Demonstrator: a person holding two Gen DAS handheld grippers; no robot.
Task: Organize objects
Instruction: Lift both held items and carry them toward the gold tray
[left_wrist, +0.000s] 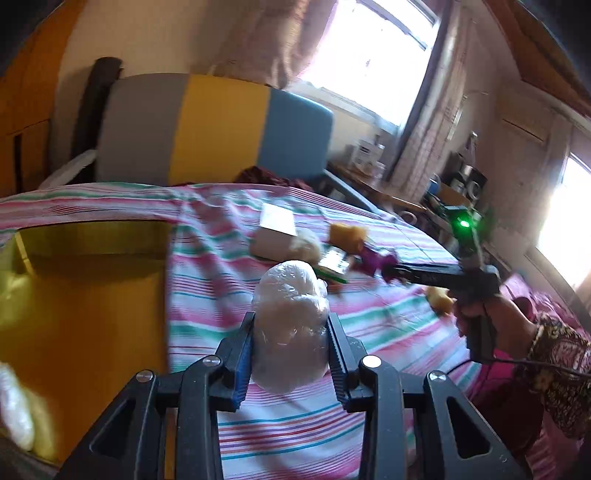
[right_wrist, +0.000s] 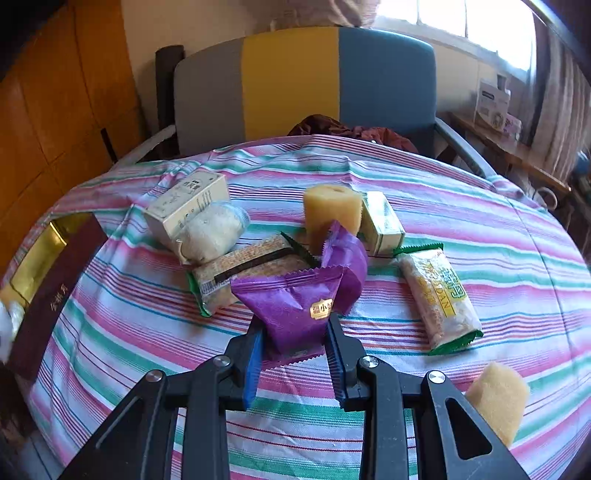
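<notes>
while both of my grippers are loaded, the sorting is only partly done. my left gripper (left_wrist: 290, 347) pinches a white lump wrapped in clear plastic film (left_wrist: 290, 321), low centre of the left wrist view, clear of the striped pink, green and white cloth (left_wrist: 295, 435). the open box with a gold lining and a dark maroon wall (left_wrist: 85, 295) fills the left of that frame, just beside the wrapped lump; pale wrapped items (left_wrist: 18, 410) show blurred at its lower left corner, so some items appear to be stowed already.

my right gripper (right_wrist: 293, 354) is pressed onto a purple foil snack packet with a gold label (right_wrist: 291, 310), centre of the right wrist view; whether the packet is off the cloth i cannot tell.

remaining on the cloth, by my judgement:
- a beige cardboard carton (right_wrist: 186, 206), upper left, with a pale fibrous roll (right_wrist: 214, 232) touching it
- a clear snack bar pack with green edges (right_wrist: 240, 273), centre
- a yellow sponge cylinder (right_wrist: 330, 210), upper centre
- a small green and cream box (right_wrist: 382, 221) just beside it
- a second bar pack (right_wrist: 439, 299), right
- another yellow sponge piece (right_wrist: 498, 402), lower right

two items are in transit; at least six remain.
</notes>
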